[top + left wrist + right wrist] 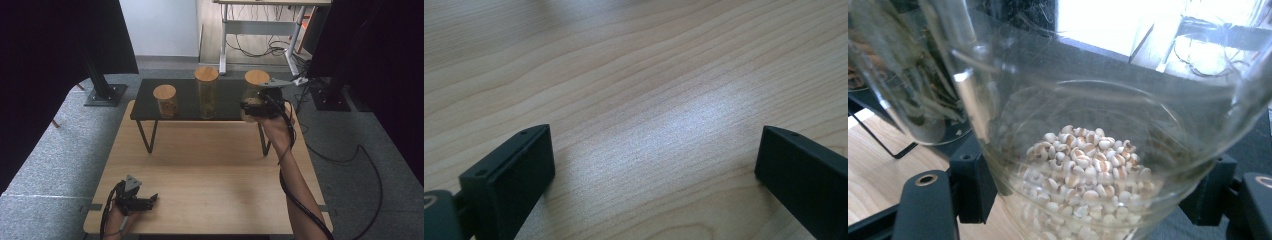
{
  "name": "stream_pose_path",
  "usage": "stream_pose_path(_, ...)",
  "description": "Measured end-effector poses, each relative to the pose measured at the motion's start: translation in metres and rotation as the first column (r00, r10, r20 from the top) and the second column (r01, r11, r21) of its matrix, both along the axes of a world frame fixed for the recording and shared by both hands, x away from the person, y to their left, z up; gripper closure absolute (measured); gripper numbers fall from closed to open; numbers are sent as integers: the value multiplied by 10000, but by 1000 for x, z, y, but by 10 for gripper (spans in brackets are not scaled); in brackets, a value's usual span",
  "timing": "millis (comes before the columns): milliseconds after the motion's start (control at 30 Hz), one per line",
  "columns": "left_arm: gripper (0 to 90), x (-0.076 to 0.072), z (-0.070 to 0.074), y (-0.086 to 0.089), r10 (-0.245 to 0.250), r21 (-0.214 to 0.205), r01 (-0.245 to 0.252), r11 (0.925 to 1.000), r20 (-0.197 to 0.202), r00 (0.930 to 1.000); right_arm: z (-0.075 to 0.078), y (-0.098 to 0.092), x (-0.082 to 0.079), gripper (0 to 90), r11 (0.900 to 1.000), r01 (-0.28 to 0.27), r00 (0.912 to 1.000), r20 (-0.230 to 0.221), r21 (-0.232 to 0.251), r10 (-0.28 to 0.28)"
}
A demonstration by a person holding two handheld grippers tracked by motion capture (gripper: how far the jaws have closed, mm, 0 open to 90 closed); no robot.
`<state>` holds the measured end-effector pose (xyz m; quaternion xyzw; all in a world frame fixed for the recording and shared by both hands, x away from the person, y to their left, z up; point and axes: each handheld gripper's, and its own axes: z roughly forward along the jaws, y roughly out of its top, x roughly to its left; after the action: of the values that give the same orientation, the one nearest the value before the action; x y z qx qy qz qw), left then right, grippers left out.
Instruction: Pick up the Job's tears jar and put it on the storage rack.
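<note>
Right claw (256, 106) gripping grain jar (1088, 150), left claw (142, 202) agape

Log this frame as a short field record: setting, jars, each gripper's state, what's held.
setting: wooden table with a low black shelf at its far side
jars: three glass jars with wooden lids; short jar, tall jar, right jar
right gripper: shut on right jar, which holds pale grains
left gripper: open, nothing between its jaws, low over the table's near left

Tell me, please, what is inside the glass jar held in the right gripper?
The glass jar, gripped by the right gripper, holds small pale round grains piled at its bottom. Its lower layers are hidden.
</note>
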<state>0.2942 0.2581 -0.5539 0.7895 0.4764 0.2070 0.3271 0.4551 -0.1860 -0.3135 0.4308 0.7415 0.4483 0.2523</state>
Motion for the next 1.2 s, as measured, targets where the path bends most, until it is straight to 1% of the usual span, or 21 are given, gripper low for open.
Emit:
stream_pose_path(167, 22, 0, 0, 0, -4, -1, 4, 10000, 4, 10000, -1, 0, 12, 251, 9999, -97, 9999, 90, 55, 96)
stream_pose_path(267, 22, 0, 0, 0, -38, -4, 38, 10000, 7, 10000, -3, -1, 18, 251, 9998, -153, 9996, 246, 95, 150)
stream_pose_path(333, 22, 0, 0, 0, -48, -13, 48, 10000, 10, 10000, -4, -2, 18, 250, 9997, -200, 9994, 303, 170, 195)
stream_pose_path(433, 22, 0, 0, 0, -70, -7, 70, 10000, 12, 10000, -4, -1, 17, 246, 9998, -156, 9995, 260, 99, 154)
stream_pose_path(467, 22, 0, 0, 0, -77, -4, 77, 10000, 12, 10000, -4, -1, 17, 225, 9999, -152, 9996, 243, 68, 150)
stream_pose_path(533, 22, 0, 0, 0, -81, -6, 81, 10000, 13, 10000, -4, 0, 17, 117, 9996, -267, 9995, 143, 22, 266)
stream_pose_path(567, 22, 0, 0, 0, -84, -5, 84, 10000, 14, 10000, -4, 1, 17, 74, 9994, -337, 9994, 24, -15, 337)
stream_pose_path(667, 22, 0, 0, 0, -84, -4, 84, 10000, 11, 10000, -3, 3, 14, 30, 9985, -381, 9990, 205, -391, 389)
stream_pose_path(700, 22, 0, 0, 0, -88, 0, 88, 10000, 13, 10000, -3, 3, 12, 27, 9983, -423, 9988, 249, -408, 433)
stream_pose_path(967, 22, 0, 0, 0, -87, -1, 87, 10000, 12, 10000, -3, -4, -4, 23, 9991, -412, 9986, 340, 132, 407)
stream_pose_path(1200, 22, 0, 0, 0, -82, -7, 82, 10000, 19, 10000, -7, -11, -18, 23, 9987, -500, 9976, 483, 31, 498)
